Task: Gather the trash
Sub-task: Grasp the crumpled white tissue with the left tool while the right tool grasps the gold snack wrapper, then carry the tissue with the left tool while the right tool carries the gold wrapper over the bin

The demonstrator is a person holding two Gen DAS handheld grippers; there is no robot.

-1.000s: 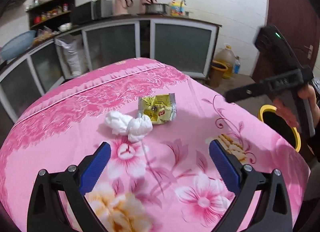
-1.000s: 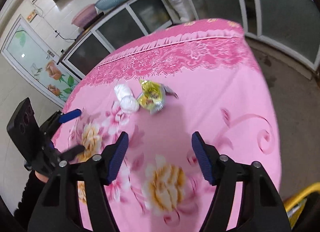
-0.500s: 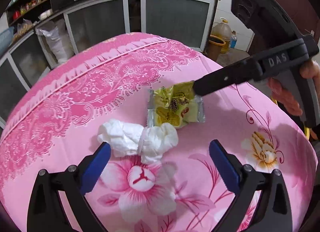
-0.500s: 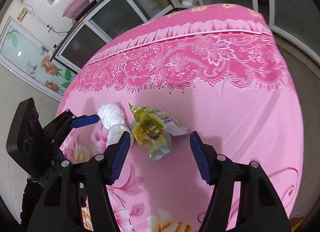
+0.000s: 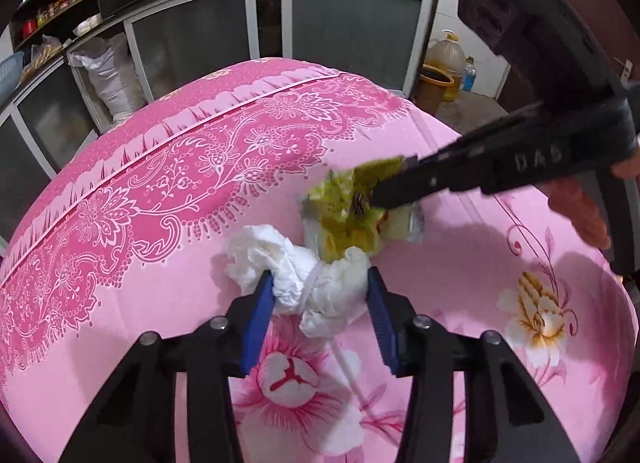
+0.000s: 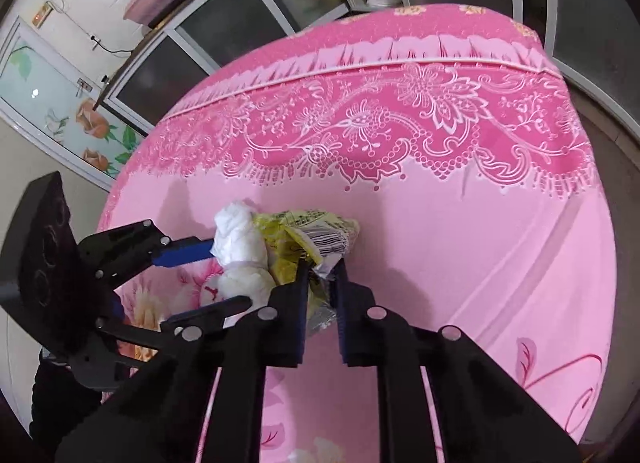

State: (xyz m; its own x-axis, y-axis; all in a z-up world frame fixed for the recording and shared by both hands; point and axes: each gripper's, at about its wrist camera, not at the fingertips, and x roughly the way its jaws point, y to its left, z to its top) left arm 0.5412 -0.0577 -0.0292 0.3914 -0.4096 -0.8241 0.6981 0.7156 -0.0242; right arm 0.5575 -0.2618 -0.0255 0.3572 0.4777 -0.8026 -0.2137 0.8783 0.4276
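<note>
A crumpled white tissue (image 5: 304, 271) lies on the pink flowered tablecloth (image 5: 160, 191). My left gripper (image 5: 320, 283) is closed around the tissue, its blue pads touching both sides. A yellow snack wrapper (image 5: 348, 215) lies just behind the tissue, touching it. My right gripper (image 6: 322, 275) is shut on the wrapper's near edge (image 6: 316, 247). In the right wrist view the tissue (image 6: 240, 247) sits left of the wrapper, between the left gripper's blue fingers (image 6: 184, 255). In the left wrist view the right gripper's body (image 5: 480, 175) reaches in from the right.
Kitchen cabinets with glass doors (image 5: 224, 35) stand behind the table. A white sack (image 5: 112, 79) leans at the left. A brown bucket (image 5: 434, 83) and an oil jug (image 5: 448, 59) stand on the floor at the right. The table's edge drops off on the right (image 6: 600, 223).
Both grippers moved in and closed: the left onto the tissue, the right onto the yellow wrapper, which is now crumpled and blurred.
</note>
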